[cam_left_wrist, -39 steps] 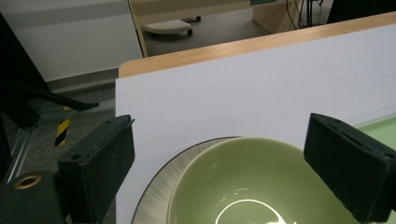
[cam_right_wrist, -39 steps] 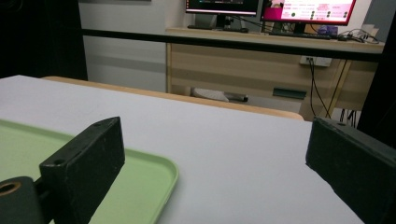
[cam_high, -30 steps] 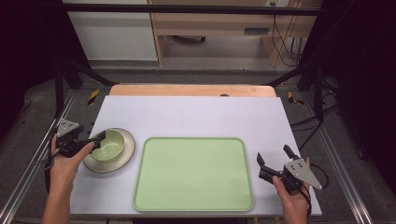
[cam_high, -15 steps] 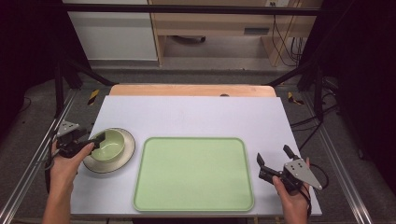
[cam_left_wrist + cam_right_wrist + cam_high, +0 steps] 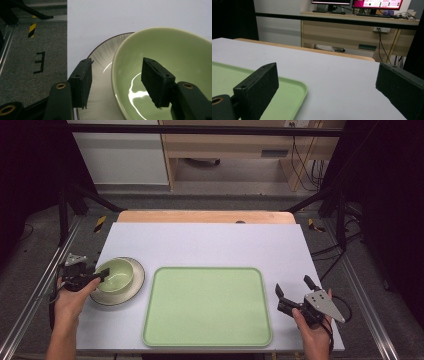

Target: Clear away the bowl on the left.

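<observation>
1. The bowl is pale green and glossy, with light glinting off its inner wall; it looks empty.
2. It sits on a plate with a dark rim line, at the left of the white table, just left of the green tray.
3. The left gripper comes in from the left, held in the person's left hand.
4. In the left gripper view its jaws stand apart and straddle the bowl's rim: one jaw hangs inside the bowl, the other outside, over the plate.
5. Gaps show between each jaw and the bowl wall, so nothing is gripped.
6. The right gripper is held low at the near right, just right of the tray.
7. Its jaws are spread wide and hold nothing; the tray edge lies between them in the right gripper view.
</observation>
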`<state>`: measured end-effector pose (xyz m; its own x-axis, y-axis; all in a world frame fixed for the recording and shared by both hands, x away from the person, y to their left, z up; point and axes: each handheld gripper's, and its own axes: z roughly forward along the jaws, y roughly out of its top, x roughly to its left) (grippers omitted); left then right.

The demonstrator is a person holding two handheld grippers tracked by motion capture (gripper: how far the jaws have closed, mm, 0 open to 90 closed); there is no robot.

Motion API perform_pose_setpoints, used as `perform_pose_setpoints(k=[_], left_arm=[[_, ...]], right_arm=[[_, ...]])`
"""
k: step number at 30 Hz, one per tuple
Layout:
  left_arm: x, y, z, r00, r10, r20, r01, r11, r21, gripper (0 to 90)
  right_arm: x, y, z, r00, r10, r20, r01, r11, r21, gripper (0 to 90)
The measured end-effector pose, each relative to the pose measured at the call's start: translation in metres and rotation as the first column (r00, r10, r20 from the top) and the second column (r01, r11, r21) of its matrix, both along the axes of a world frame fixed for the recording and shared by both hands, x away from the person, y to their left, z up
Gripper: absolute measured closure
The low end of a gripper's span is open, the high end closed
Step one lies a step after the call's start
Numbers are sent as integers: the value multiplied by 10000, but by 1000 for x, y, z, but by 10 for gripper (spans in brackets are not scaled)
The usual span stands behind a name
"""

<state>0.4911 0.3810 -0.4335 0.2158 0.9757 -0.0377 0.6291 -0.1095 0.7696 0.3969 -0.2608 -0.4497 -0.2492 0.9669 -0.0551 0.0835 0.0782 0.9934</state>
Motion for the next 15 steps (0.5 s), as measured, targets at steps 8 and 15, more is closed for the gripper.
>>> perform_pose_setpoints(k=[8,15], left_arm=[[1,-1,-2,9994,-70,-336,68,10000,-55,537],[2,-2,-7,9987,107,-499,-115,9998,-161,641]], right_arm=[[-1,1,0,10000,62,-27,-62,10000,-33,47],[0,2,0,9999,101,-51,-101,9999,-44,47]])
